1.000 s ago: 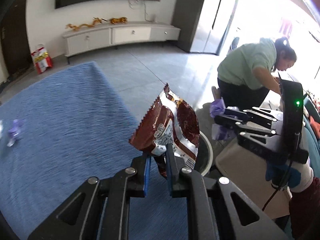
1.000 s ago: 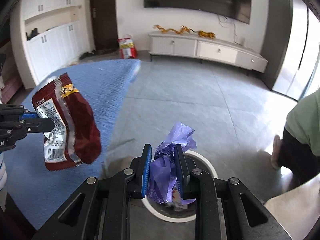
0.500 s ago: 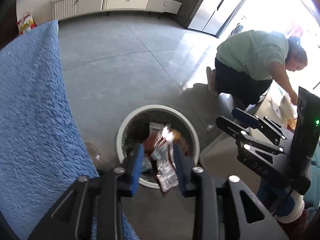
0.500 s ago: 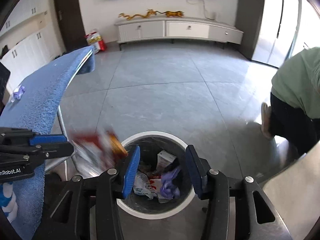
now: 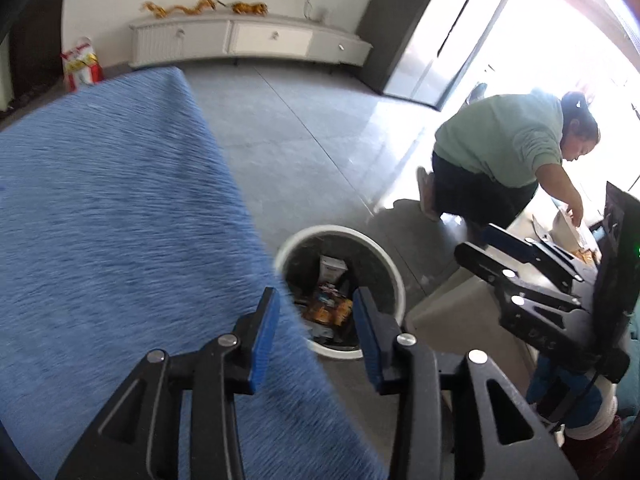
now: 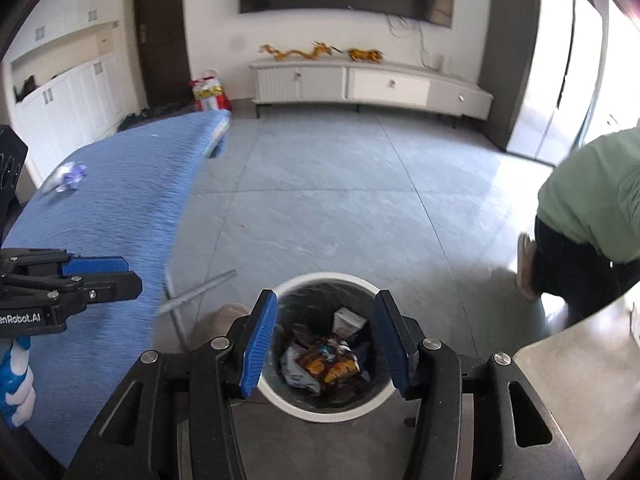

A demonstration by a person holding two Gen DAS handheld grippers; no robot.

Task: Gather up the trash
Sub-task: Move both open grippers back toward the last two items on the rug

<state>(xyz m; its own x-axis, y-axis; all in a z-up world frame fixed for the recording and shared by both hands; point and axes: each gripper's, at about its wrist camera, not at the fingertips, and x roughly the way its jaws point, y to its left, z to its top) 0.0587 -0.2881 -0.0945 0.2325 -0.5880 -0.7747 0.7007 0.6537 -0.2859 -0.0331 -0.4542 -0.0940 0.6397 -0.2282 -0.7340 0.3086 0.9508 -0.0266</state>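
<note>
Both wrappers have left the jaws since a second ago — the red snack bag and the purple wrapper now lie in the white bin [image 6: 328, 408], low centre of the right wrist view. The left hand-held gripper [image 5: 314, 320] and the right hand-held gripper [image 6: 326, 344] have just been opening; each stands moderately wide with nothing between its pads, both above the bin's mouth.

So the drop is done, and the next pickup is in hand. One small purple scrap [image 6: 70, 174] lies on the blue-covered worktop [image 5: 112, 208], upper left in the right wrist view — probably another wrapper, though blur hides its shape. Reaching it calls for swinging a gripper left across the cloth and closing low on the scrap.

A person in a green top [image 5: 508, 148] crouches at right, well apart from that path.
</note>
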